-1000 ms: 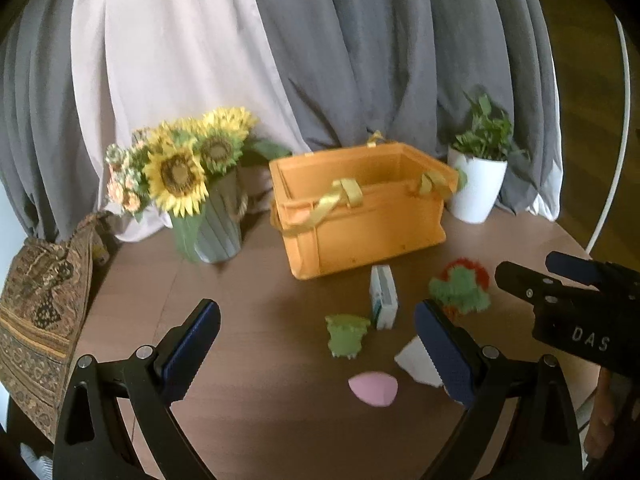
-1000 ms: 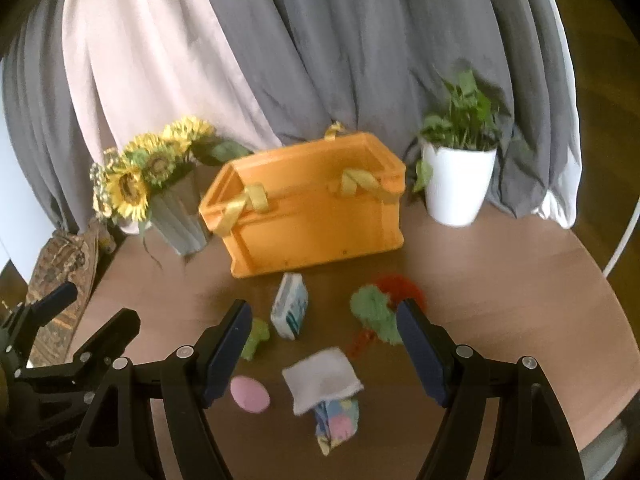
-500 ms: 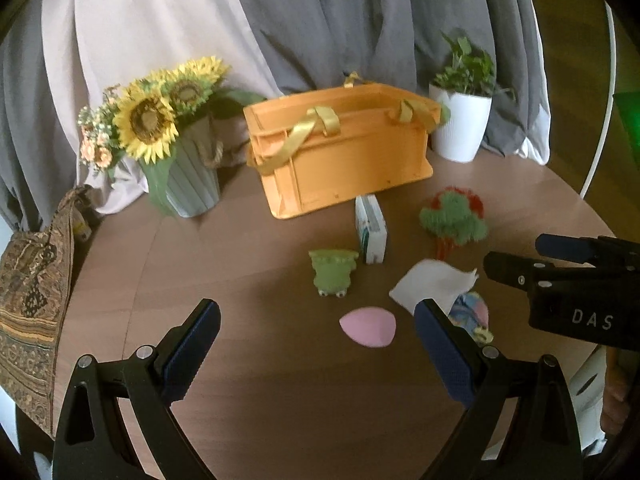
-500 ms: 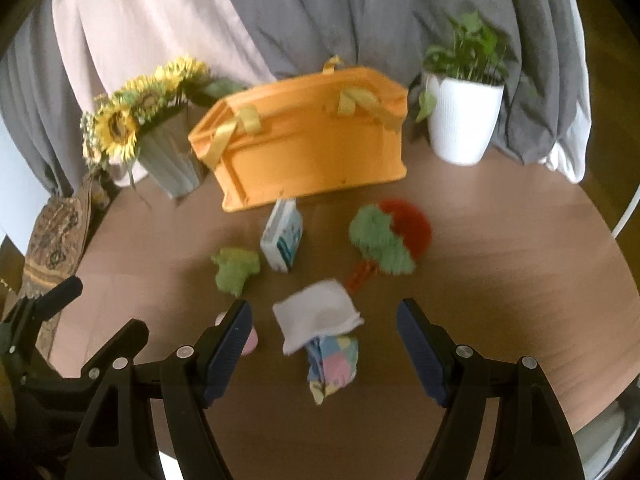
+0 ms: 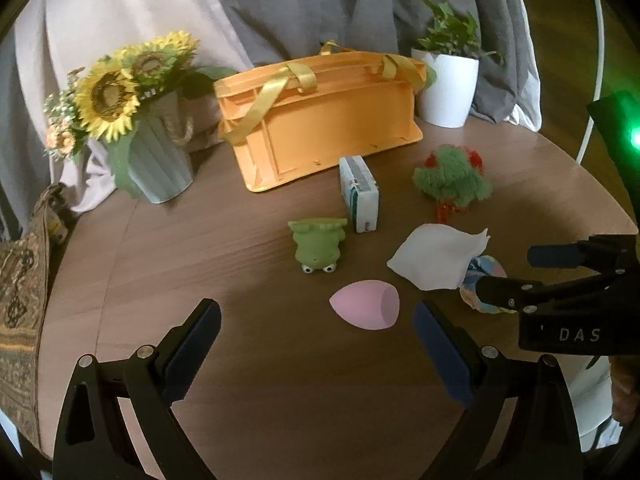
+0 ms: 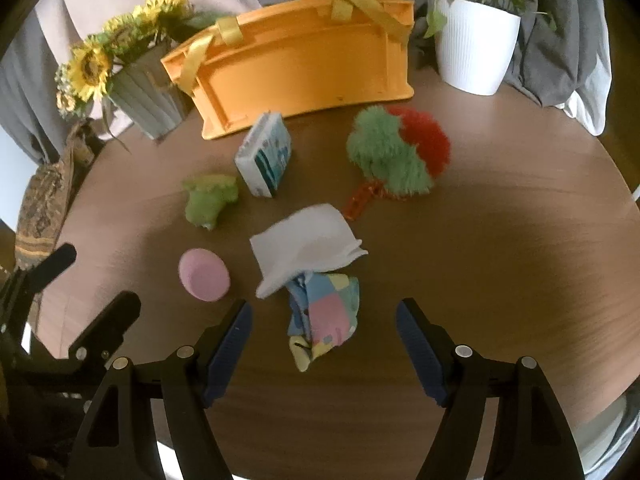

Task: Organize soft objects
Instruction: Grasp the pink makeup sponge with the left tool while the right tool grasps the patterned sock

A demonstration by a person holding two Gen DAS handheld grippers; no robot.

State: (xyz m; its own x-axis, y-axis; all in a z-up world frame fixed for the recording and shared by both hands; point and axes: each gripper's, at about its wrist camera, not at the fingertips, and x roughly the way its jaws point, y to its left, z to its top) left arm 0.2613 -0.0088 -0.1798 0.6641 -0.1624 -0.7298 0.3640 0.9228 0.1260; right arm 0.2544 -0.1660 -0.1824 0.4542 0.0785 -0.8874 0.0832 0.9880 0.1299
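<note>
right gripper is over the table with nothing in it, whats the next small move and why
Probably lower the right gripper straight onto the patchwork cloth. Its jaws stand open and empty, and the cloth lies on the table right between and just ahead of the fingertips, partly under the white cloth. The orange basket waits behind.

A round brown worktop [image 6: 500, 240] carries an orange crate [image 6: 296, 60], a white plant pot [image 6: 474, 50] and a sunflower vase [image 6: 146, 98] at the back. Nearer lie a small box [image 6: 266, 158], a green-and-red plush [image 6: 394, 150], a green frog [image 5: 318, 242], a pink sponge [image 5: 368, 309], and a white cloth [image 6: 310, 246] overlapping a patchwork cloth [image 6: 326, 314].
</note>
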